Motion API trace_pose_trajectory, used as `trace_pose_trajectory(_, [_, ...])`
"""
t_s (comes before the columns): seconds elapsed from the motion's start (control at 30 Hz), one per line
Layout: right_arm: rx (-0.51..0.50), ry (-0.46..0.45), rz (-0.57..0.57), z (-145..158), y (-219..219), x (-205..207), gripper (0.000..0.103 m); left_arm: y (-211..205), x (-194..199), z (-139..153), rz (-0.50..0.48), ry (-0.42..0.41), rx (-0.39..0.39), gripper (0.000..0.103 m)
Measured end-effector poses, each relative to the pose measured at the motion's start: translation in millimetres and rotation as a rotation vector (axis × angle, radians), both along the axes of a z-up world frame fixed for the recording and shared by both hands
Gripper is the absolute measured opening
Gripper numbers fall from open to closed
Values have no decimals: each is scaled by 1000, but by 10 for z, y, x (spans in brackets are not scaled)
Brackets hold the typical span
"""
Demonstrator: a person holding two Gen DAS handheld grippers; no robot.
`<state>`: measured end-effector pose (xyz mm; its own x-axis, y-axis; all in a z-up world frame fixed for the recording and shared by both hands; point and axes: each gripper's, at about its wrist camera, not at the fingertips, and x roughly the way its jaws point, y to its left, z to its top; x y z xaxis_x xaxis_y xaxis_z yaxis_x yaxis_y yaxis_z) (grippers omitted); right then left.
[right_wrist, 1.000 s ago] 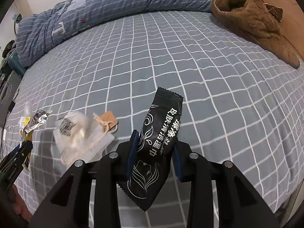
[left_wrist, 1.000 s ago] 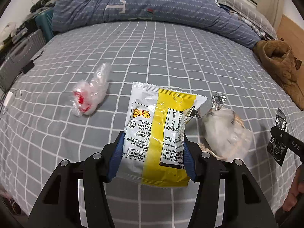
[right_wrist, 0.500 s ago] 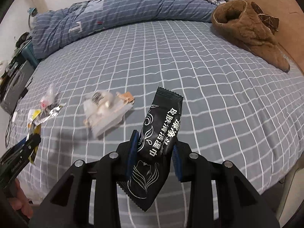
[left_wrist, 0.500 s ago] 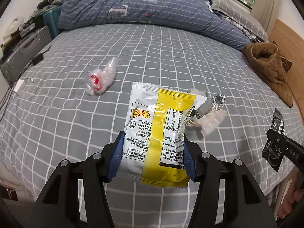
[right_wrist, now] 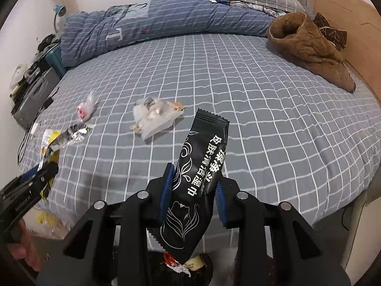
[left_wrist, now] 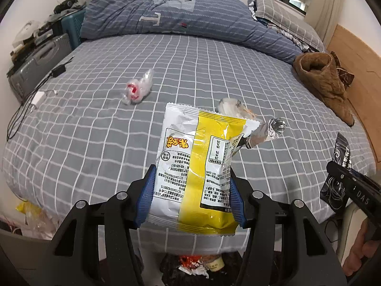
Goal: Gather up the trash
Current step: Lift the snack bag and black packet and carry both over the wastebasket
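Observation:
My left gripper (left_wrist: 191, 195) is shut on a white and yellow snack bag (left_wrist: 202, 164) held upright over the bed's near edge. A black wet-wipe packet (right_wrist: 197, 181) stands between the blue pads of my right gripper (right_wrist: 193, 194), which is shut on it. On the grey checked bed (left_wrist: 95, 124) lie a crumpled clear wrapper with red print (left_wrist: 138, 89) and a clear plastic bag with crumbs (right_wrist: 154, 116). Below both grippers a dark trash bin (right_wrist: 185, 269) holds several wrappers. The right gripper with its black packet (left_wrist: 338, 171) shows at the right edge of the left wrist view.
A blue striped duvet (left_wrist: 178, 16) is piled at the back of the bed. A brown fleece garment (right_wrist: 307, 45) lies at the right by a wooden headboard. A grey case (left_wrist: 35, 64) and cables sit left of the bed. More litter (left_wrist: 31, 214) lies on the floor at the left.
Both grippers have pulled back and up from the bed with their packets still held. The bed edge and the trash bin below have come into view.

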<state>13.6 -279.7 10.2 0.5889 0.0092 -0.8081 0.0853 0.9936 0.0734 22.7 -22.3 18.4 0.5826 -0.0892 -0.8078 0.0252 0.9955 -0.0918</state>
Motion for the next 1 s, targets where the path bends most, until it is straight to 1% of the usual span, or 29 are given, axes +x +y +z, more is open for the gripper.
trace_pose_trajectory(0.3, [-43, -29, 67, 89, 231, -553, 31, -20, -453, 135, -17, -7, -9, 54])
trace_pose_trajectory(0.53, [-41, -31, 94, -9, 312, -947, 31, -132, -840, 96, -43, -4, -4, 54])
trace_pose_trajectory(0.63, [-45, -27, 104, -55, 334, -1058, 31, -172, -1017, 84, -47, -9, -17, 54])
trace_pose_trajectory(0.8, [-68, -16, 115, -115, 343, -1232, 31, -204, -1258, 94, -49, -26, -2, 54])
trace_pose_trajectory(1.0, [-75, -11, 114, -149, 356, -1405, 31, -168, -1460, 2, -37, -3, -35, 54])
